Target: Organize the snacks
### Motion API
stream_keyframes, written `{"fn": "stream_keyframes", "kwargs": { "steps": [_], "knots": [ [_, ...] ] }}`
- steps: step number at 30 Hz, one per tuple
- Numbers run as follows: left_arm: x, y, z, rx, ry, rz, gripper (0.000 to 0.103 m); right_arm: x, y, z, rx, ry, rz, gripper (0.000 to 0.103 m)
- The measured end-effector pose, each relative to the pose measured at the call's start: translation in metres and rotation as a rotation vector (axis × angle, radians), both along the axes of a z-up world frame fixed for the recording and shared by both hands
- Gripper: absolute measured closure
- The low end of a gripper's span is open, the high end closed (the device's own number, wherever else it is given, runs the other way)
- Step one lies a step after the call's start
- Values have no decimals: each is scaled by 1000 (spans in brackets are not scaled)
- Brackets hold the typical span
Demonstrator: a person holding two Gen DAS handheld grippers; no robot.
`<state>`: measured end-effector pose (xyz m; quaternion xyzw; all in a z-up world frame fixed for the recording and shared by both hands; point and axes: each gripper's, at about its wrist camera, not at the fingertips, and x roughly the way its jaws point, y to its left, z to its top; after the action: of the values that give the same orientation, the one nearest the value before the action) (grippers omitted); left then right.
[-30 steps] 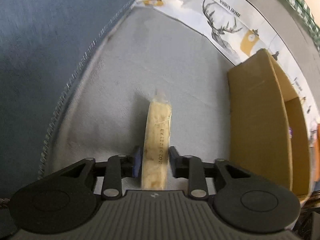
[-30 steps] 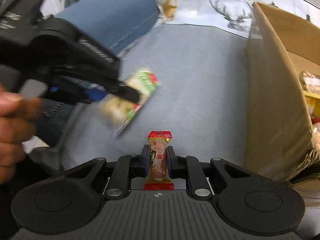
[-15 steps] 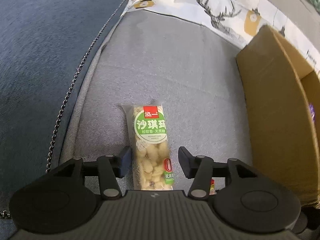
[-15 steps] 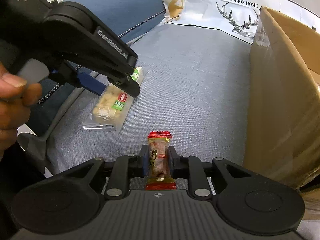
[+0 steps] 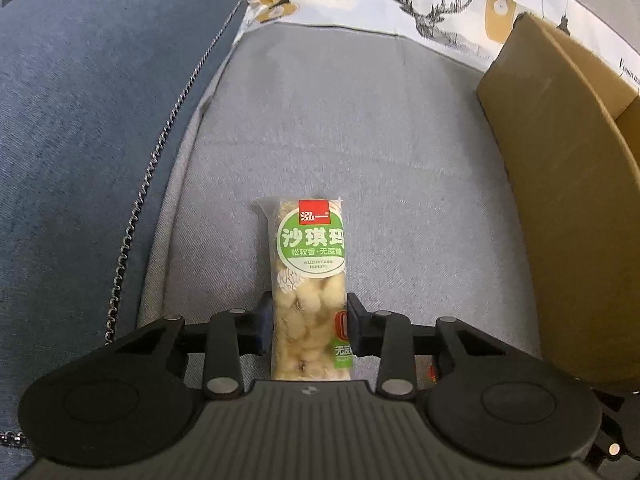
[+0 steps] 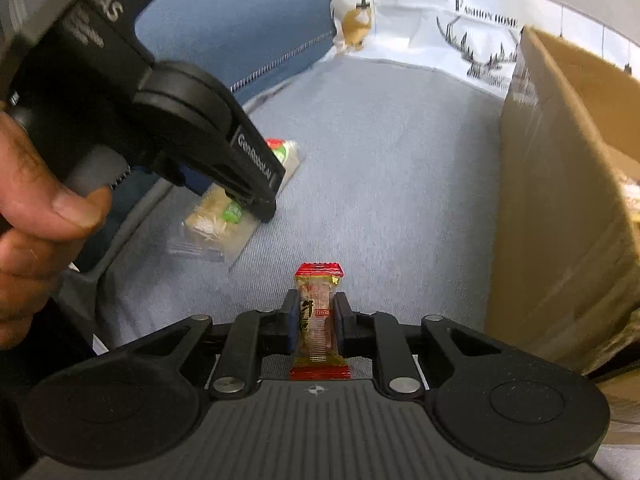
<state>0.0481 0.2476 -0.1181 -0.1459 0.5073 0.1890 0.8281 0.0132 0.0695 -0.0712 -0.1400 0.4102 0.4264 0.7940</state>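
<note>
Setting: a grey fabric sofa seat point(image 5: 360, 128), a blue cushion point(image 5: 80, 120) to its left, and an open cardboard box point(image 5: 560, 184) standing on the seat; the box is the landmark for every place below.
Left tongs point(image 5: 308, 322): pressed against both long sides of a clear snack packet with a green round label point(image 5: 310, 280), pinching its near half. The packet points away from the camera, label up, to the left of the box and well apart from its wall.
Packet contact: in the right wrist view the packet point(image 6: 224, 220) looks low over the seat or resting on it; I cannot tell which, as that part is blurred.
Right tongs point(image 6: 316, 322): closed on a small red-ended wrapped candy point(image 6: 318, 312), held upright, left of the box's near corner.
Hand: a person's left hand point(image 6: 36, 216) grips the left tool's handle, far left of the box.
Box contents: a few wrapped items show dimly at the far right edge inside; too small to name.
Step in hand, by my judgement: securing the green-label packet so it can go towards the box.
Doing it well: keep an even, light squeeze, since the filling looks soft and crumbly; lift straight up before swinging right, so the free far end clears the box's tall wall; keep the two tools apart, as they are working close together.
Risk: the slick film may slide out if the packet tilts nose down.
</note>
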Motion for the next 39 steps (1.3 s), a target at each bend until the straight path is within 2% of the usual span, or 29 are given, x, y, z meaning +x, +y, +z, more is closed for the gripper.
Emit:
{"fn": "stream_keyframes", "kwargs": {
  "steps": [9, 15, 24, 32, 39],
  "knots": [
    [2, -7, -4, -19, 22, -42, 64, 1, 0, -9, -46, 20, -2, 85],
    [-2, -4, 6, -18, -42, -6, 64, -4, -5, 2, 1, -8, -13, 85],
    [-9, -7, 13, -3, -70, -3, 64, -5, -25, 26, 88, -80, -34, 85],
    [-14, -6, 27, 1, -136, 4, 64, -5, -43, 64, 197, -163, -45, 85],
    [-13, -17, 52, 23, -272, -3, 64, 13, -70, 123, 298, -311, -52, 85]
  ]
}}
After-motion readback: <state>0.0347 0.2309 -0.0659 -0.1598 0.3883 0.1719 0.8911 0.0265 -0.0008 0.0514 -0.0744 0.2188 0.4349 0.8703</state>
